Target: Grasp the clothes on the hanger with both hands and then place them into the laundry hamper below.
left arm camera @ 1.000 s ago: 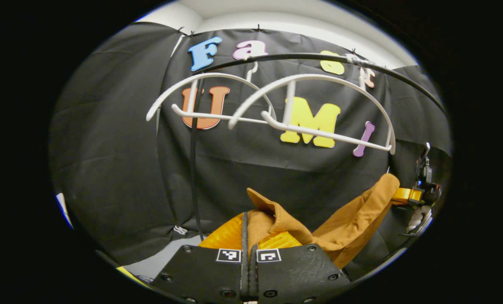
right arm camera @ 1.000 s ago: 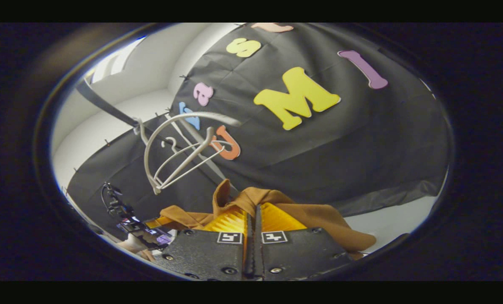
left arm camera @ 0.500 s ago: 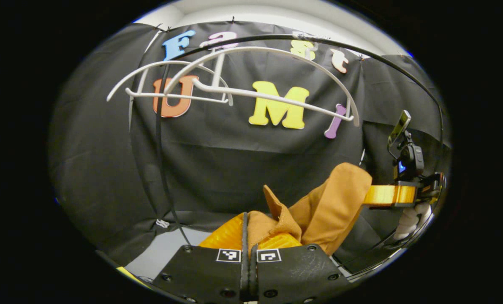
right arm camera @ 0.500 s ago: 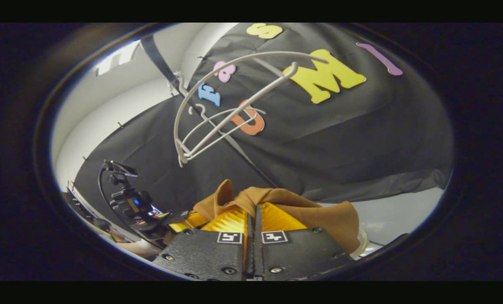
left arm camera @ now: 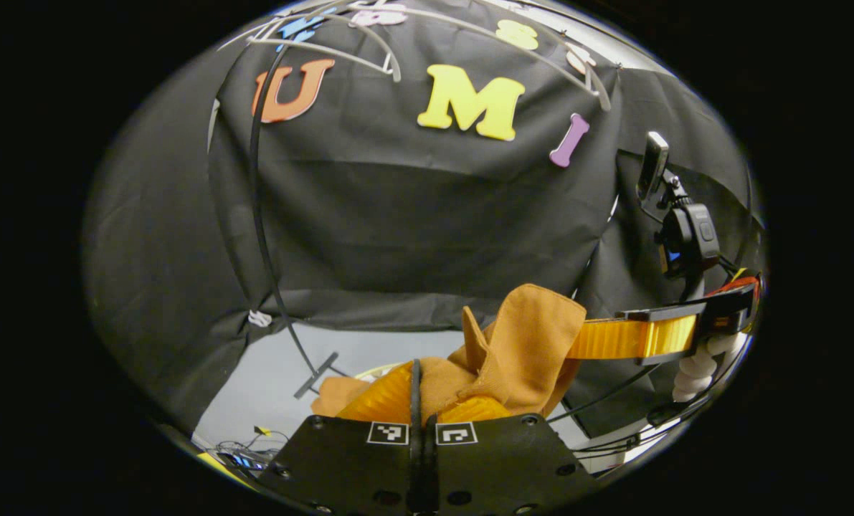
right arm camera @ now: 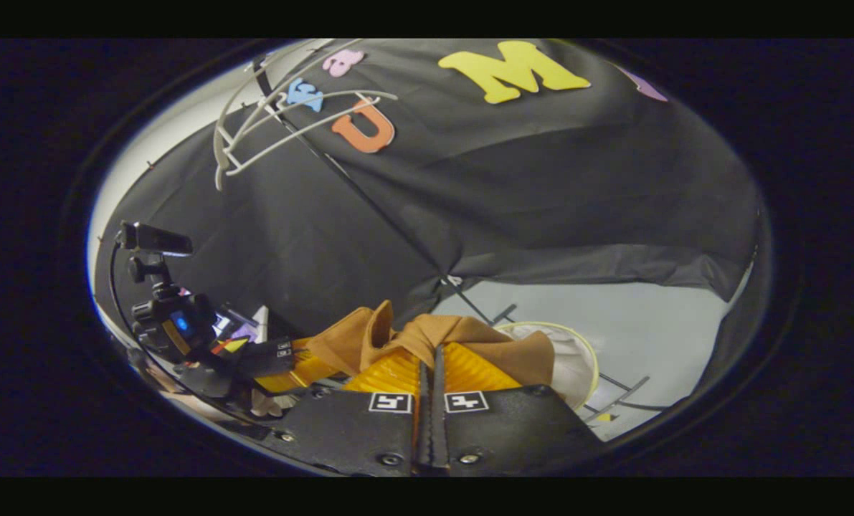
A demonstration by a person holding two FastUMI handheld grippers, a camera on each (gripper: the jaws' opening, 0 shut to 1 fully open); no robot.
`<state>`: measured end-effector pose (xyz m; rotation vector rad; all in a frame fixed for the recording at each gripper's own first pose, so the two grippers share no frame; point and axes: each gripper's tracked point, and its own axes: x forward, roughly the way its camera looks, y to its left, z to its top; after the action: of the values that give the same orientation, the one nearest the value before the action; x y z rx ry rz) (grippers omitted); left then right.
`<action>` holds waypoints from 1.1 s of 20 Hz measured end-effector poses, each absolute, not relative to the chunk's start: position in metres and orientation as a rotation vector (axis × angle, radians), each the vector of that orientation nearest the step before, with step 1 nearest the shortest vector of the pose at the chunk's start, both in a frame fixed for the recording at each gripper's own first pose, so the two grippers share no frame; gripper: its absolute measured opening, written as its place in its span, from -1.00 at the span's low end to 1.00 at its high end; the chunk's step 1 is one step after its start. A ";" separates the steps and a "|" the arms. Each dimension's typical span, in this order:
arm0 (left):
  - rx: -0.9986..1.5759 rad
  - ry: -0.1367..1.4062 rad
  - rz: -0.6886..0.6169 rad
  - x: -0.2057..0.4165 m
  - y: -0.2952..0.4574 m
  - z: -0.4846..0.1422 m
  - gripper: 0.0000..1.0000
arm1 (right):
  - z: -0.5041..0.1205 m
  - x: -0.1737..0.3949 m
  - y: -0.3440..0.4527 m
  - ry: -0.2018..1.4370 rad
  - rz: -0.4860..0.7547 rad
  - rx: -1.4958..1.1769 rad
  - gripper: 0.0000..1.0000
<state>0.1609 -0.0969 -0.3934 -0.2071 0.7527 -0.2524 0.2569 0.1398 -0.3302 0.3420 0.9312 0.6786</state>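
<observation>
Both grippers (left arm camera: 421,401) (right arm camera: 432,383) pinch the brown garment (left arm camera: 520,351); right gripper view reveals the hamper (right arm camera: 577,358).

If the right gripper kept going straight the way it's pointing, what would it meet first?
Apart from the brown garment that the right gripper already pinches, probably the white laundry hamper just beyond and right; depth is unclear, so it could reach the grey floor instead.
</observation>
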 end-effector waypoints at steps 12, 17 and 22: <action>-0.277 1.069 -0.186 0.078 -0.123 -0.491 -1.00 | -0.433 0.203 0.133 1.244 0.552 0.177 -0.92; -0.245 1.079 -0.148 0.074 -0.114 -0.490 -1.00 | -0.440 0.208 0.129 1.249 0.532 0.146 -0.92; -0.240 1.079 -0.090 0.082 -0.098 -0.491 -0.45 | -0.437 0.210 0.132 1.219 0.558 0.172 -0.45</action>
<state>0.0822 -0.0979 -0.4909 -0.2404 1.0788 -0.0902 0.2097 0.1317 -0.4370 0.1715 1.2195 0.5577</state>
